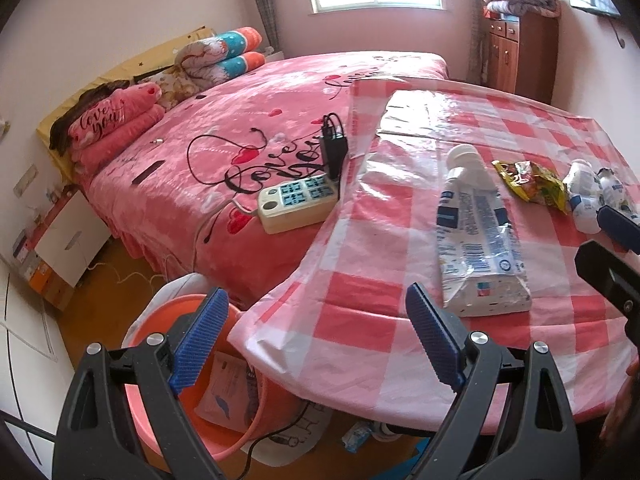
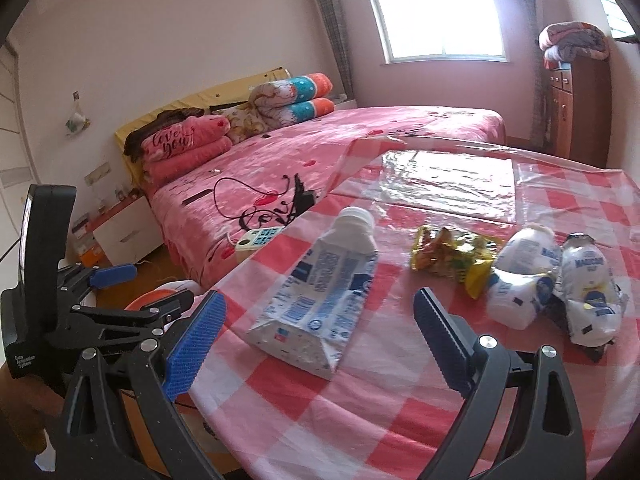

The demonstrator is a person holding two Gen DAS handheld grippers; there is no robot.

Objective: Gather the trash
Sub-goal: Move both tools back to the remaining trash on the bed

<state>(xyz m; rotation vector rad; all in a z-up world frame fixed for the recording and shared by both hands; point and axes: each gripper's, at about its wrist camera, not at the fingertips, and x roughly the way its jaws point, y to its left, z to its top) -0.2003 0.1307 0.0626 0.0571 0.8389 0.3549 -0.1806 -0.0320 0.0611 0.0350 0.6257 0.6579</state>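
Note:
A flattened white-and-blue milk carton (image 1: 478,236) (image 2: 320,292) lies on the red-checked table (image 1: 400,332) (image 2: 360,408). Beyond it lie a crumpled yellow snack wrapper (image 1: 534,184) (image 2: 456,256) and two crushed white bottles (image 1: 588,196) (image 2: 556,284). An orange bin (image 1: 160,392) (image 2: 152,298) stands on the floor left of the table, with paper inside. My left gripper (image 1: 316,340) is open and empty over the table's left edge and the bin. My right gripper (image 2: 320,340) is open and empty, its fingers either side of the carton's near end.
A pink bed (image 1: 248,128) (image 2: 320,148) lies behind the table, with a power strip (image 1: 298,202) (image 2: 256,238) and black charger (image 1: 334,146) near its edge. A wooden cabinet (image 1: 520,48) stands at the back right. A cable runs along the floor under the table.

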